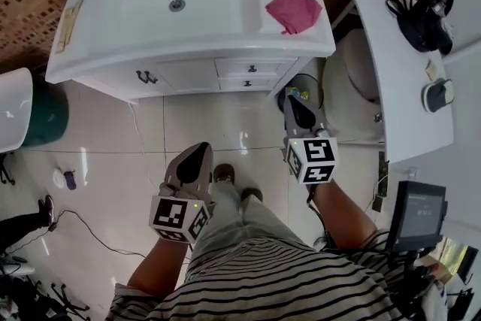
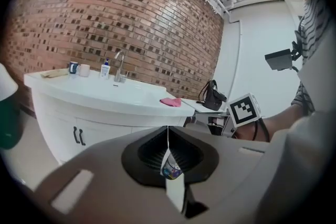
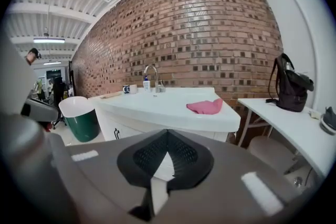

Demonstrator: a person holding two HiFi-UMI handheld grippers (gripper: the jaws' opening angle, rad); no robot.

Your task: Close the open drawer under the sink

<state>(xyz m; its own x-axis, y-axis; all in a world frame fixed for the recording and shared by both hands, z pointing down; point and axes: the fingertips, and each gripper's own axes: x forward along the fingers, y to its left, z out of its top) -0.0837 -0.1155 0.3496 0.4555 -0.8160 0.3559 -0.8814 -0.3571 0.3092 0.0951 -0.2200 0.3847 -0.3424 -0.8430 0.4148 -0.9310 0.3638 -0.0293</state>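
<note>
A white sink vanity stands against the brick wall, with a pink cloth on its right side. Two small drawers sit at its front right, and from above neither visibly sticks out. My left gripper is shut and empty, held over the floor well short of the vanity. My right gripper is also shut and empty, lying just below the vanity's right corner. The left gripper view shows the left gripper, with the vanity beyond it. The right gripper faces the vanity and the cloth.
A green bin with a white lid stands left of the vanity. To the right are a white side table carrying a black bag, a round stool and a small waste bin. Cables lie on the floor at lower left.
</note>
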